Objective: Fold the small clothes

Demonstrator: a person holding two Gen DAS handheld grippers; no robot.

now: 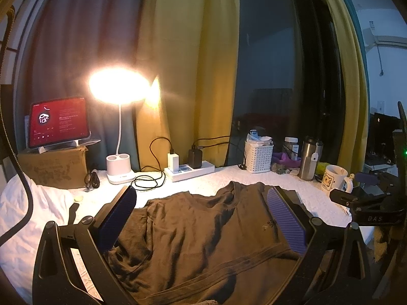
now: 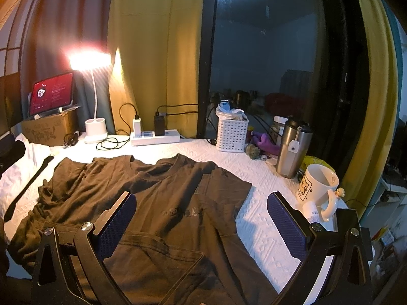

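Brown cotton T-shirt (image 2: 157,203) lies rumpled on the white bench (image 2: 264,231), under both grippers. Left gripper (image 1: 201,218) and right gripper (image 2: 201,226) hover, jaws apart, empty. Pinch the hem corners evenly; smooth first.

One T-shirt (image 2: 162,203). One lamp (image 2: 94,124). One tablet (image 2: 52,94). One power strip (image 2: 155,137), two chargers. One basket (image 2: 232,133). One tumbler (image 2: 292,150). One mug (image 2: 318,188).
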